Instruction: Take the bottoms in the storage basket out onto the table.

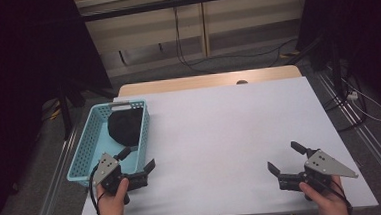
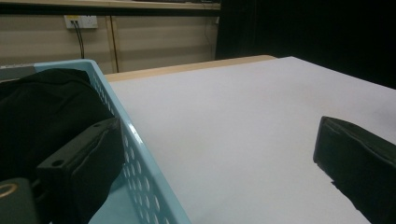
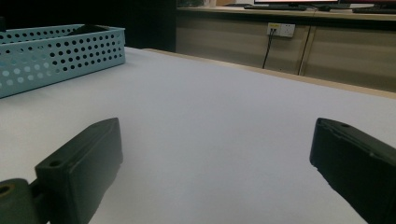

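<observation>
A light blue perforated basket (image 1: pixel 88 144) stands at the table's left side, and a crumpled black cloth (image 1: pixel 125 125) lies in its far half. My left gripper (image 1: pixel 140 157) is open at the basket's near right corner. In the left gripper view it (image 2: pixel 217 135) straddles the basket wall (image 2: pixel 140 158), with one jaw inside beside the black cloth (image 2: pixel 42 112) and the other over the white table; nothing is gripped. At the near right of the table my right gripper (image 1: pixel 282 156) is open with nothing in it. In its own view it (image 3: pixel 215 140) points across bare table towards the basket (image 3: pixel 56 51).
The white table top (image 1: pixel 230 130) has a wooden strip (image 1: pixel 207 80) along its far edge. Cables (image 1: pixel 191 62) run over the floor behind, and dark stands (image 1: pixel 68 100) flank the table. Metal rails (image 1: pixel 360 132) lie on the floor to its right.
</observation>
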Demonstrator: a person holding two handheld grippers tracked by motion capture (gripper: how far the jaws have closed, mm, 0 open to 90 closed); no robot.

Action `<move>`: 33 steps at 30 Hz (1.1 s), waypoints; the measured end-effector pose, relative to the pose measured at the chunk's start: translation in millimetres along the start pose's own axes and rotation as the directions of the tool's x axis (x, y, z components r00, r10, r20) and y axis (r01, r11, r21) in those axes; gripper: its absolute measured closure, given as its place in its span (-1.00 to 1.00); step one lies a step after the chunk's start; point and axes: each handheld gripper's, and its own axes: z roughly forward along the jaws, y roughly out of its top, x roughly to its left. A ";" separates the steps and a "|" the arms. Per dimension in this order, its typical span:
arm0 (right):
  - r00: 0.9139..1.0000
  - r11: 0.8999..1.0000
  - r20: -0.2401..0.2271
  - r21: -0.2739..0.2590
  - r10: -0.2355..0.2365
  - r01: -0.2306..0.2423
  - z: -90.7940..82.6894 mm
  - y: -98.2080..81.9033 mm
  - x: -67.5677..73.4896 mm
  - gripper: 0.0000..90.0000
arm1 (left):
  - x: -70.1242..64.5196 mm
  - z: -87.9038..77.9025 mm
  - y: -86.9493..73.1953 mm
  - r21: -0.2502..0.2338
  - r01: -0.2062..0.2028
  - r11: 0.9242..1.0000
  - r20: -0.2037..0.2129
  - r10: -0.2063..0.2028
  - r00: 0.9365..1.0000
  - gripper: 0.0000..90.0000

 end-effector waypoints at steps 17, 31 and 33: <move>1.000 1.000 -0.006 0.005 -0.001 0.001 -0.7 -0.3 -1.1 -0.95 | -2.7 1.5 4.8 -0.007 0.012 1.000 0.014 -0.012 1.000 -0.95; 1.000 1.000 -0.014 0.009 -0.003 0.003 4.5 -0.3 -1.4 -0.95 | 0.6 1.6 26.4 -0.018 0.012 1.000 0.018 -0.012 1.000 -0.95; 1.000 1.000 -0.017 0.016 -0.011 0.011 5.9 -0.4 -1.2 -0.95 | 2.1 1.1 29.3 -0.019 0.011 1.000 0.016 -0.011 1.000 -0.95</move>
